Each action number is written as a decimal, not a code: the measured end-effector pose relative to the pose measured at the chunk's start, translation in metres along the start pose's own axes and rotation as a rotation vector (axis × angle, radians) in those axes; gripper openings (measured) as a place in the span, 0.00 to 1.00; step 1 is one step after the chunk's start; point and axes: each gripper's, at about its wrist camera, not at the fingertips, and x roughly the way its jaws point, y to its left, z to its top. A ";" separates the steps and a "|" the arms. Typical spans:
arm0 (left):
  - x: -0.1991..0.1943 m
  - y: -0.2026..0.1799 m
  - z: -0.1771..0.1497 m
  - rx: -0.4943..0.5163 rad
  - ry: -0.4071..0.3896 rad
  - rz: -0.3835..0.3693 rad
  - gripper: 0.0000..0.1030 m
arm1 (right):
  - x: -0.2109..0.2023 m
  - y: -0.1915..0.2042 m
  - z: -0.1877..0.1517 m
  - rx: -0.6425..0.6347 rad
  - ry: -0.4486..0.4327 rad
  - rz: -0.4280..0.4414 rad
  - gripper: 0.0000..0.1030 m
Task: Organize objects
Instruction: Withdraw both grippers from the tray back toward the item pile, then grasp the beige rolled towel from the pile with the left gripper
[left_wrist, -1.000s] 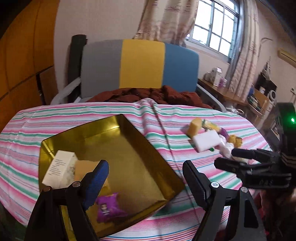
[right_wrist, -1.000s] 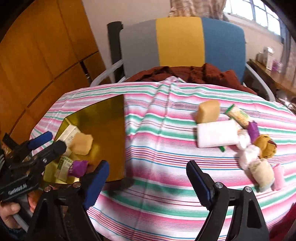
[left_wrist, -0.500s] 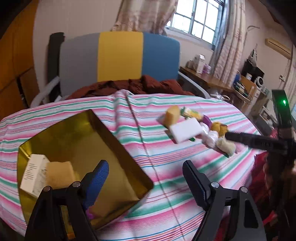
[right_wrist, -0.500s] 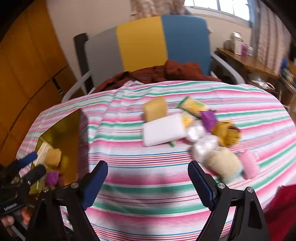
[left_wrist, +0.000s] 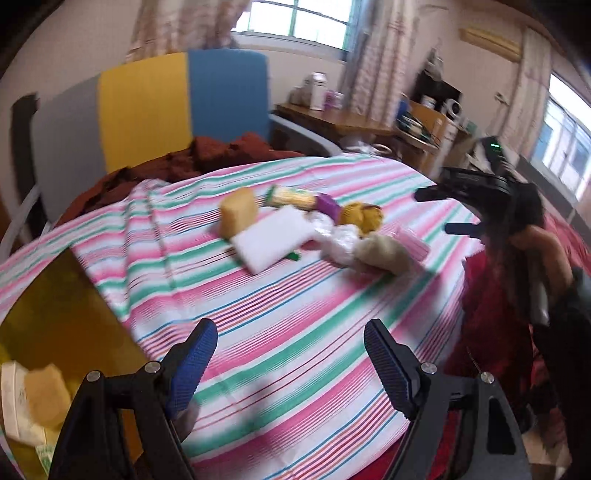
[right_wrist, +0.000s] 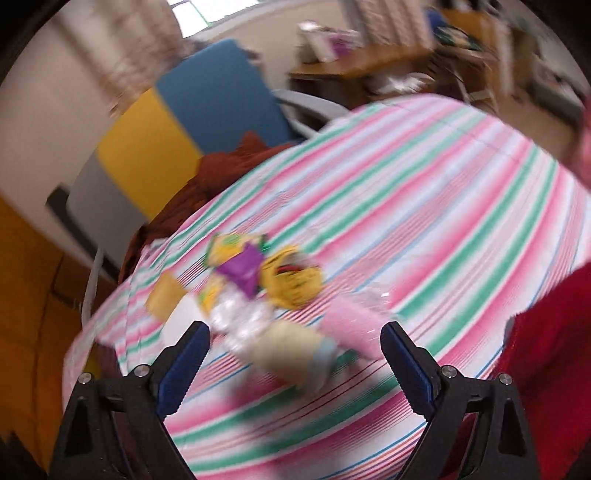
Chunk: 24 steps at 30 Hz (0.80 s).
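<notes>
Right claw (right_wrist: 293, 354) is opening, nothing between its jaws, heading into the tight pile near the desk's (left_wrist: 295, 332) far-right edge. Risk: the cream bundle (right_wrist: 291, 354), pink packet (right_wrist: 351, 325) and clear-wrapped pieces (right_wrist: 240, 317) are touching — closing there could be catching two at once or nudging the pink packet off the edge. Left claw (left_wrist: 286, 363) is hanging open and empty over bare cloth. Gold tray (left_wrist: 55, 314) at the near-left corner is holding a white box (left_wrist: 13, 398) and a tan block (left_wrist: 46, 387) — its remaining contents are hidden.
</notes>
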 end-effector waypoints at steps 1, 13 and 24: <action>0.005 -0.008 0.003 0.032 -0.002 -0.018 0.81 | 0.005 -0.007 0.002 0.024 0.008 -0.002 0.91; 0.071 -0.077 0.043 0.336 -0.008 -0.118 0.81 | 0.041 -0.042 0.010 0.216 0.075 0.045 0.96; 0.146 -0.126 0.083 0.477 0.037 -0.176 0.80 | 0.020 -0.059 0.012 0.314 -0.040 0.131 0.96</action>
